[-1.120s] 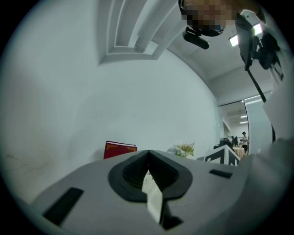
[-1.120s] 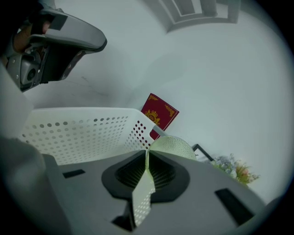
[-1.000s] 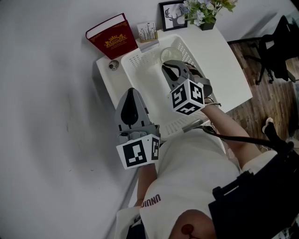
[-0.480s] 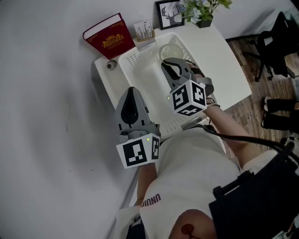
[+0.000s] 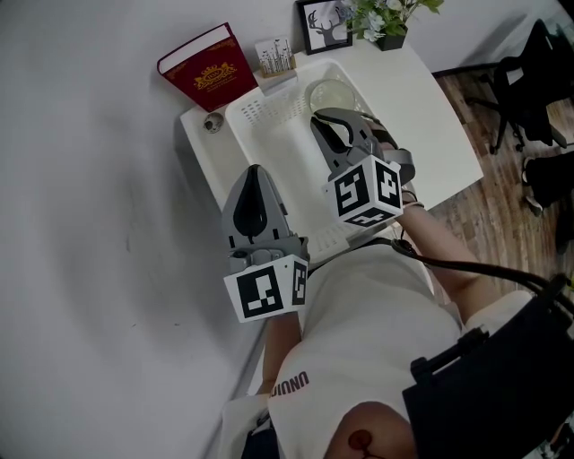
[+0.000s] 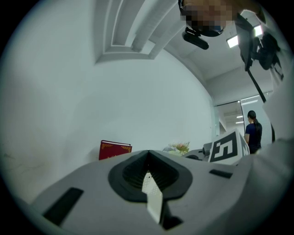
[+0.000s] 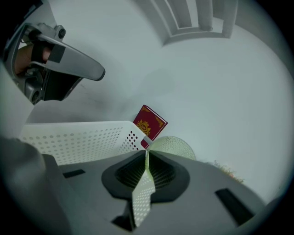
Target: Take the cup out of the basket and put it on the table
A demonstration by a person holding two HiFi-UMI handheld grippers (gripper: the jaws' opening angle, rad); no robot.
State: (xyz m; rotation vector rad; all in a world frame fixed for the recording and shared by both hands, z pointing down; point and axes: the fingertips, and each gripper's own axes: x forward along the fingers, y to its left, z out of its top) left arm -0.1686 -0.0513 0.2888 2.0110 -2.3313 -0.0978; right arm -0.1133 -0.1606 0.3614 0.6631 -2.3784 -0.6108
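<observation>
**Head view with both gripper views.** A white table (image 5: 430,116) is shown running from the centre to the upper right of the head view, and a white perforated basket (image 5: 285,148) is set on it. The cup (image 5: 330,93), pale green and translucent, is seen inside the basket's outline, near its upper right corner.

The right gripper (image 5: 323,117) is placed over the basket at the centre of the frame, with its tips at the cup's near rim. In the right gripper view its jaws are drawn nearly together on the cup's thin wall. The cup's rounded body is shown just beyond the tips, to the right of the basket's perforated side. Whether the cup's base is clear of the basket floor cannot be told.

The left gripper (image 5: 256,176) is held to the lower left of the right one, at the basket's lower left edge. In the left gripper view its jaws are brought together, and nothing is gripped between them.

A red book (image 5: 208,67) is seen at the table's upper left corner, with a small card stand (image 5: 276,56) just beside it. A framed picture (image 5: 325,25) and a potted plant (image 5: 387,20) are ranged along the top edge.
</observation>
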